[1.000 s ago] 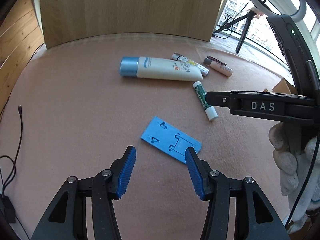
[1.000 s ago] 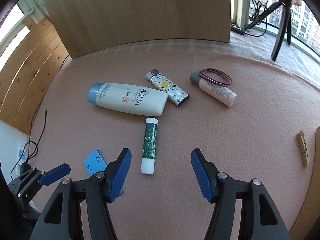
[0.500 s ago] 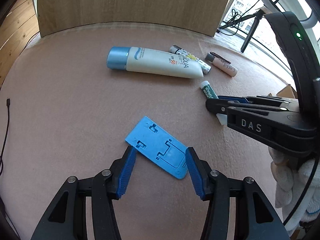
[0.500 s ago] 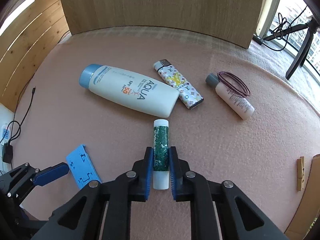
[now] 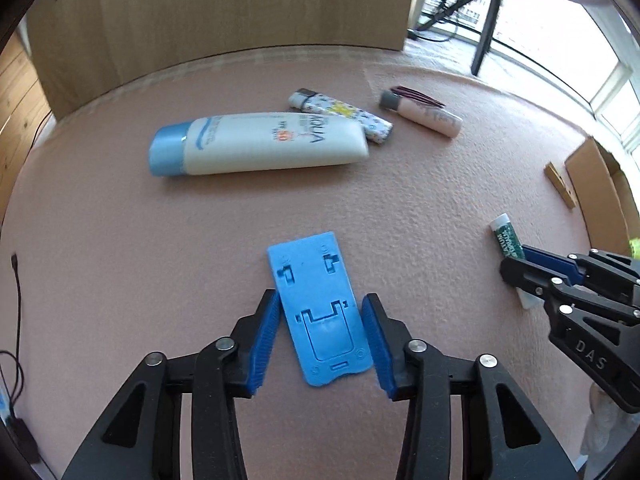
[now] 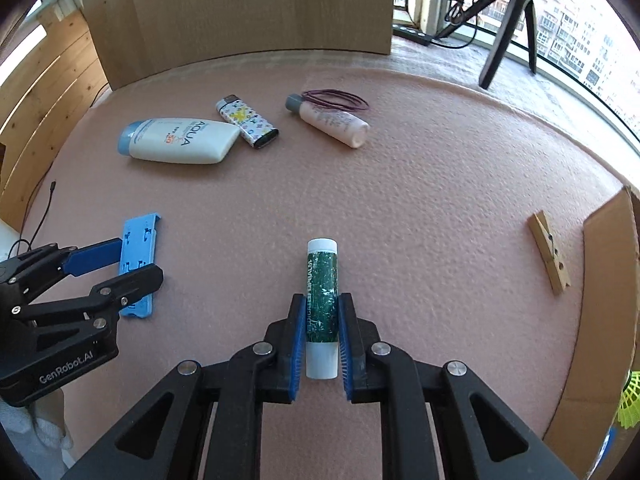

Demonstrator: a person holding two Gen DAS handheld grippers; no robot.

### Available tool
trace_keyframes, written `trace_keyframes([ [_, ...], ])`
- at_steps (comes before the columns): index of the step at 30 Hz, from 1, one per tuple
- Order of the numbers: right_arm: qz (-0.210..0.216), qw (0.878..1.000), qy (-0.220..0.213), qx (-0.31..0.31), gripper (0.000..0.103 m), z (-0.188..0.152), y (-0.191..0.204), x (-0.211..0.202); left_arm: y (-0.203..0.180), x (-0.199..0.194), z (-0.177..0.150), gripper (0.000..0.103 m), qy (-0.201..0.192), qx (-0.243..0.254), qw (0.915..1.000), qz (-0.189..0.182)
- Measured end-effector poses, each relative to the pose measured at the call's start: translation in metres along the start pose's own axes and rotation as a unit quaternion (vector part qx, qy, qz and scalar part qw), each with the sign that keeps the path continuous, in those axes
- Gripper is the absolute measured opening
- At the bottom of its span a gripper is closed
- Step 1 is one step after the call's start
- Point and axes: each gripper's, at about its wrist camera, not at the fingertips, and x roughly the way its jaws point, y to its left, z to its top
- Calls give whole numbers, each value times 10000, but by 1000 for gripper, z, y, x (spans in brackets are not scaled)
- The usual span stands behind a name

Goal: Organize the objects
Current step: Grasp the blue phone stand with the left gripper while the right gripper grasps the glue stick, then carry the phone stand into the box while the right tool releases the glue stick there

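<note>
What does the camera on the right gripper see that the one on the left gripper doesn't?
Only the right wrist view shows a yellow-green shuttlecock in the cardboard box, and the right gripper shut on the green tube from above.

Only the left wrist view shows the left gripper from above, its jaws closing in beside the blue stand.

Both show the sunscreen, lighter, pink bottle, hair ties, clothespin and tripod.
</note>
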Motion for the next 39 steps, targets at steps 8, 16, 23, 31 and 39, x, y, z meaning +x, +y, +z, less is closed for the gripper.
trace_keyframes([
  [8, 30, 9995, -92, 303, 14, -23, -27, -15, 4, -3, -1, 39, 35, -352, 9990, -269],
  [16, 176, 9982, -330, 477, 14, -35, -44, -39, -8, -29, -12, 39, -123, -283, 9990, -331],
  [23, 277, 9951, -749, 582, 14, -48, -60, -86, -58, -66, 8, 39, -527, 168, 9959, -717],
  [31, 10, 9890, -1126, 956, 14, -67, -110, -131, -156, -82, 42, 39, -815, 903, 9856, -1173],
  [39, -299, 9826, -1240, 1353, 14, -94, -161, -156, -246, -79, 67, 39, -869, 1438, 9744, -1492],
])
